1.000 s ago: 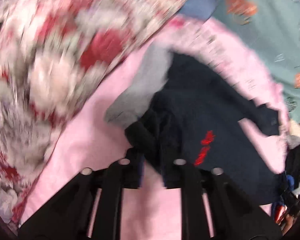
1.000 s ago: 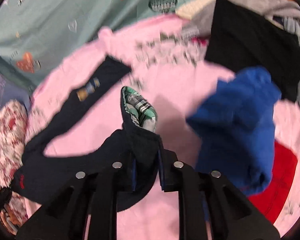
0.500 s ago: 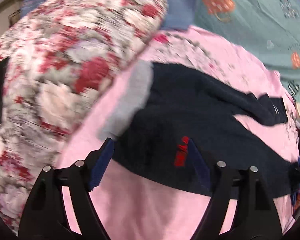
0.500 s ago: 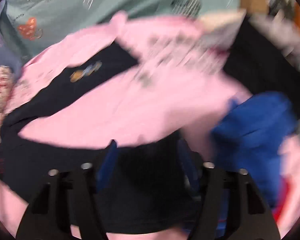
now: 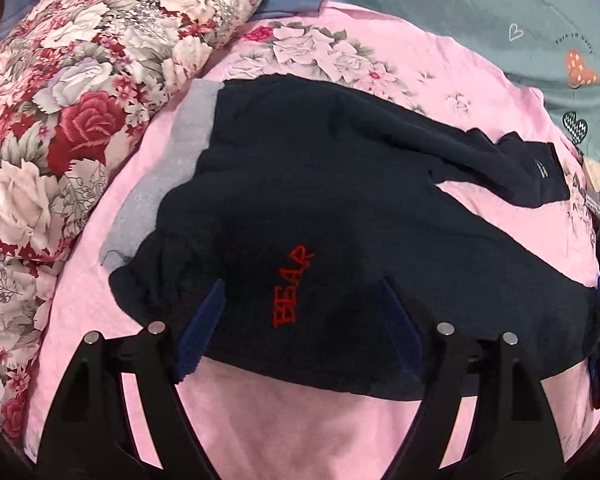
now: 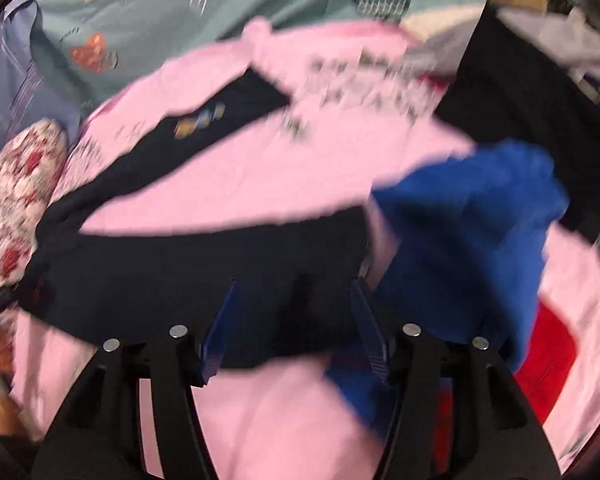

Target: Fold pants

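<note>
Blur smears the right wrist view, so the yellow patch on the far leg of the pants (image 6: 204,256) stays unreadable, while the left view shows red "BEAR" stitching on the pants (image 5: 320,200), which lie spread on the pink sheet (image 5: 300,432). A second ago both grippers pinched bunched navy cloth. Now the left gripper (image 5: 300,300) gapes and the right gripper (image 6: 294,300) has just been opening, cloth lying slack between unpressed pads.

Navy pants (image 5: 300,184), pink, probably floral sheet (image 5: 284,432)
</note>
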Demonstrator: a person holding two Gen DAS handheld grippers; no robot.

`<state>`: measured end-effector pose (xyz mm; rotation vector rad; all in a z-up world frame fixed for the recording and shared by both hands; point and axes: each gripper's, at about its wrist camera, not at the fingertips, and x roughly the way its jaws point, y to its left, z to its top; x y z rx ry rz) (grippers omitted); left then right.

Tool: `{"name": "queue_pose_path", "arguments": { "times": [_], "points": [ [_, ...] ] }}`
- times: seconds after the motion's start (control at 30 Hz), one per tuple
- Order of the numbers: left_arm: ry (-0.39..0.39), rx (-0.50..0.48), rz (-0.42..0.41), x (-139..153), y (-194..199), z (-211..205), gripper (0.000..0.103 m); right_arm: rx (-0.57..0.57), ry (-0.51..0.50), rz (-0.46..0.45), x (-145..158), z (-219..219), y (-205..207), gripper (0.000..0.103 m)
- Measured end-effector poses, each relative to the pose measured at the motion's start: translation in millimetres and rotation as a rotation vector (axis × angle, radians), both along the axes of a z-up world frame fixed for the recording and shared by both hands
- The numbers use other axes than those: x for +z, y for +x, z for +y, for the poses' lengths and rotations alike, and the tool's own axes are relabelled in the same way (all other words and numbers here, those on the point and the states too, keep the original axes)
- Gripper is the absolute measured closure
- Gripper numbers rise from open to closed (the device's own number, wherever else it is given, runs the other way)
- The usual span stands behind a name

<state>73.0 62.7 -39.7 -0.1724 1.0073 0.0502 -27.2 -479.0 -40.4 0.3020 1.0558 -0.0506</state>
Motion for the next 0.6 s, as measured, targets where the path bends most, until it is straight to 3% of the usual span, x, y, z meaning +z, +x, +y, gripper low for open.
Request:
{"name": "queue_pose_path", "arguments": {
  "times": [0.07, 0.13, 0.17, 0.23, 0.27, 0.33, 0.43, 0.5, 0.53, 0.57, 0.6],
  "points": [
    [0.005, -0.003, 0.009, -1.0, 0.7, -0.6, 0.024, -0.046, 0.094, 0.032, -20.3, -20.2, -8.9, 0.044],
    [0.010, -0.005, 0.008, -0.4, 0.9, -0.8, 0.024, -0.051, 0.195, -0.008, -24.7, -32.2, -14.6, 0.044],
    [0.014, -0.006, 0.006, 0.4, 0.4, -0.5, 0.024, -0.037, 0.194, -0.006, -23.8, -31.8, -15.1, 0.044],
    [0.022, -0.001, 0.001, 2.6, 0.3, 1.6, 0.024, 0.024, 0.058, 0.017, -24.9, -21.2, -10.3, 0.046],
    [0.027, 0.008, -0.005, 4.6, 0.5, 4.5, 0.023, 0.039, -0.108, 0.038, -24.7, -13.6, -5.2, 0.049],
    [0.035, 0.036, -0.026, 9.9, 2.6, 14.0, 0.023, 0.005, -0.298, 0.074, -25.0, -9.5, -1.2, 0.075],
    [0.070, 0.066, -0.039, 15.1, 11.2, 26.6, 0.022, -0.106, -0.300, 0.056, -19.5, -48.0, -2.0, 0.075],
    [0.083, 0.094, -0.052, 19.8, 19.5, 38.2, 0.022, -0.201, -0.438, 0.083, -15.9, -66.9, -4.4, 0.075],
    [0.086, 0.100, -0.056, 21.3, 22.2, 41.2, 0.022, -0.247, -0.468, 0.110, -15.3, -76.9, -5.1, 0.070],
    [0.092, 0.103, -0.060, 23.2, 26.4, 44.2, 0.022, -0.258, -0.413, 0.126, -13.5, -82.4, -6.2, 0.065],
    [0.096, 0.102, -0.065, 25.3, 30.6, 45.3, 0.022, -0.229, -0.353, 0.123, -9.8, -79.7, -5.7, 0.054]
  ]
}}
